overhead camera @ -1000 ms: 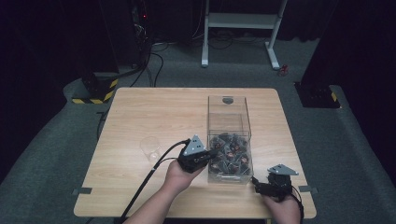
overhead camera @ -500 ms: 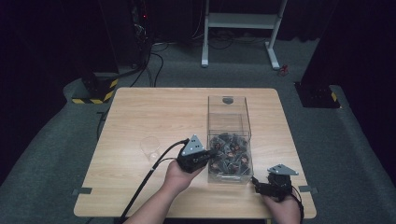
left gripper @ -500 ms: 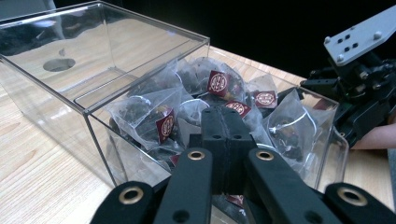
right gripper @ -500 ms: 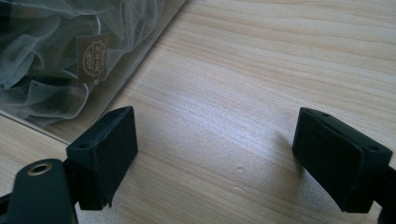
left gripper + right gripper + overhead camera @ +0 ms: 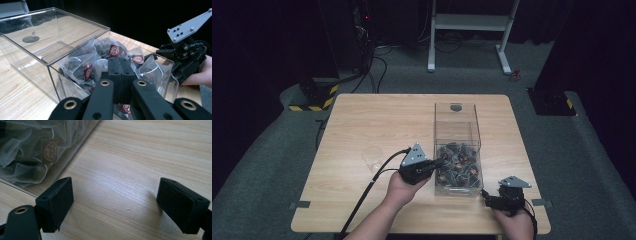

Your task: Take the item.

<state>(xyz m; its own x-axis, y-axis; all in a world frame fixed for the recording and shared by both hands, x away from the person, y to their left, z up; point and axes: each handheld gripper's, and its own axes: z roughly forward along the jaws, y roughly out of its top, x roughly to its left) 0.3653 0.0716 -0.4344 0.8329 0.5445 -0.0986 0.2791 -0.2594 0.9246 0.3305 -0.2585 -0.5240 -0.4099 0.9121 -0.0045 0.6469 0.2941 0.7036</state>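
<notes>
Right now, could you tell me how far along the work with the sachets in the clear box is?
Early, it seems. The sachets all lie in the clear box; none is on the table. The left gripper is shut over the box's edge; whether it pinches one is unclear. The right gripper rests open beside it. The cup looks empty.

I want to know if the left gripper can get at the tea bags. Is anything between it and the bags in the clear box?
Nothing visible blocks it. The left gripper, jaws shut, is over the clear box's open top, right above the tea bags.
</notes>
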